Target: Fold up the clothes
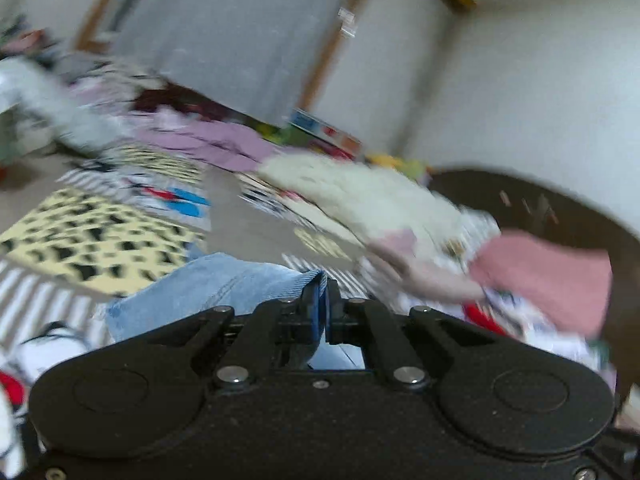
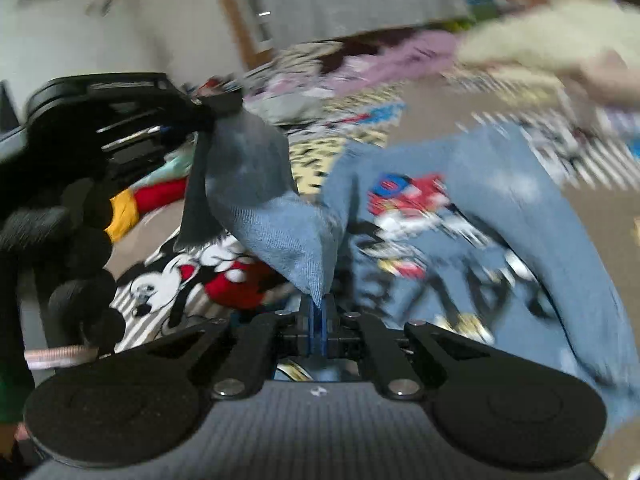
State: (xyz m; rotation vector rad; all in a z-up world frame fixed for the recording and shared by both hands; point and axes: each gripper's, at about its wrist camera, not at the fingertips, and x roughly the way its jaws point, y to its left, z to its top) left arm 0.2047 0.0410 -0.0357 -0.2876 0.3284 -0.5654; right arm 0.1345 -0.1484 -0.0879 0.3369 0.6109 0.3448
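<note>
A light blue denim garment [image 2: 500, 184] with a cartoon print hangs lifted over the bed. My right gripper [image 2: 320, 308] is shut on one corner of its edge. In the same view my left gripper [image 2: 218, 114] appears at upper left, shut on another corner, with the fabric stretched between the two. A black-gloved hand [image 2: 60, 240] holds that tool. The left wrist view shows the denim [image 1: 208, 292] pinched between the blue pads of the left gripper [image 1: 322, 296]. Both views are motion-blurred.
Clothes lie around the bed: a cream fluffy garment [image 1: 360, 196], a pink cloth [image 1: 552, 276] and purple pieces [image 1: 224, 144]. A yellow-and-black patterned sheet [image 1: 80, 236] and a cartoon-mouse print [image 2: 180, 276] lie below. A dark brown curved board [image 1: 560, 200] stands at the right.
</note>
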